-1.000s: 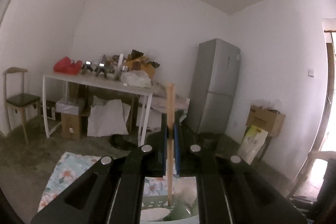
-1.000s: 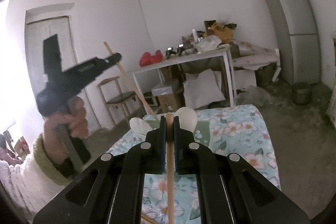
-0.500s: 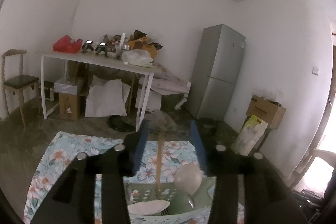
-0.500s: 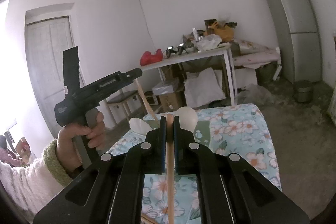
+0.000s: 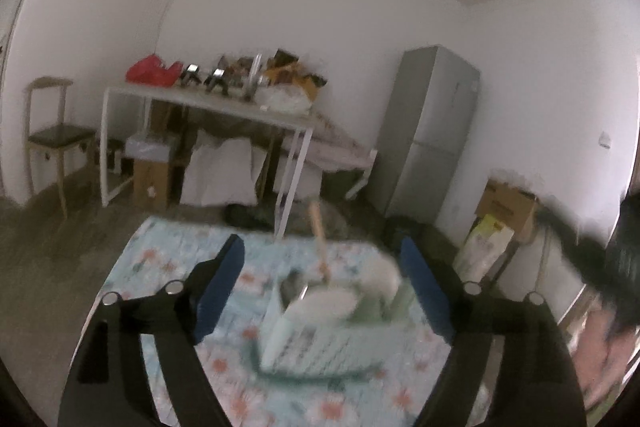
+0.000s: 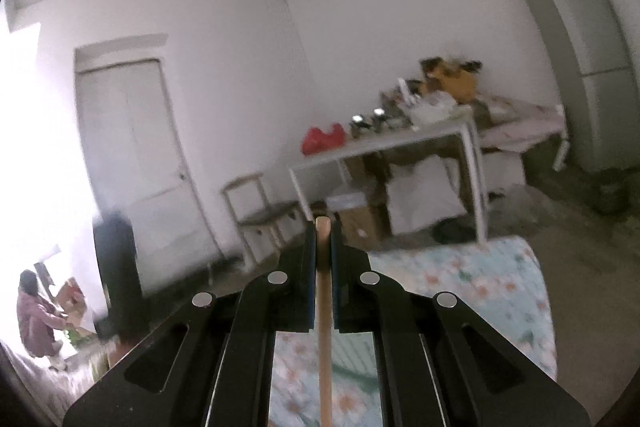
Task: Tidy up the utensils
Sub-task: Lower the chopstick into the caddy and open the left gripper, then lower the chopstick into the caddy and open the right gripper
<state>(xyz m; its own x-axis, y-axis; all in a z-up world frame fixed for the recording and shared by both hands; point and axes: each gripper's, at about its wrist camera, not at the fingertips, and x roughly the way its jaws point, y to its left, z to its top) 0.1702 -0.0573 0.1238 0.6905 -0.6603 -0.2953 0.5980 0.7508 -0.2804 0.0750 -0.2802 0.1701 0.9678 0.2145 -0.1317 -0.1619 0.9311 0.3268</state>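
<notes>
In the left wrist view my left gripper (image 5: 320,259) is open and empty, above a pale green utensil basket (image 5: 320,343) on the floral cloth (image 5: 168,251). A wooden-handled utensil (image 5: 319,239) stands tilted in the basket beside white spoon heads (image 5: 328,307). In the right wrist view my right gripper (image 6: 322,227) is shut on a wooden handle (image 6: 324,327) that runs down between the jaws; its lower end is hidden. The view is blurred.
A white table (image 5: 208,103) piled with clutter, a wooden chair (image 5: 52,135), a grey fridge (image 5: 432,139) and cardboard boxes (image 5: 508,203) stand around the room. The right wrist view shows a door (image 6: 132,155) and a person (image 6: 36,319) at far left.
My left gripper opened and let go of the wooden utensil, which now stands in the basket; the gripper drew back. My right gripper swung left and up, still shut on its handle.
</notes>
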